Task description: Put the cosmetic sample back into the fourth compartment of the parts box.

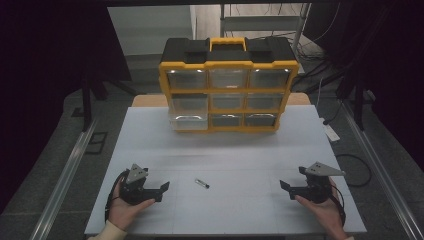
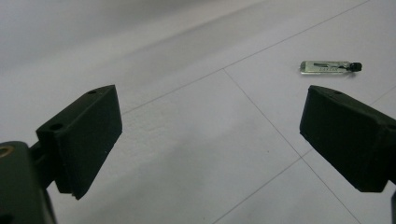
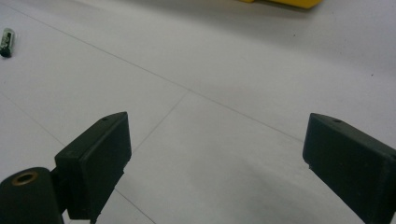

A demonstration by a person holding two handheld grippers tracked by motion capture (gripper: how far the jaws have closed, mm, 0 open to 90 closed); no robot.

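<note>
While both tools rest low on the white table (image 1: 225, 150) in the high view, the left gripper (image 1: 162, 191) and right gripper (image 1: 286, 188) stand wide, empty, with a small vial (image 1: 201, 183) between them. Left gripper view: the vial (image 2: 330, 67) lies beyond the right-hand finger; probably light, glassy, breakable, so pinch mid-body gently. Right gripper view: it lies far left.

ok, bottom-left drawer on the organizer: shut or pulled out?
Pulled out a little: the bottom-left drawer juts forward of the organizer front, past its neighbours.

Left claw (image 1: 161, 191) and right claw (image 1: 286, 189) face inward, jaws spread wide.
</note>
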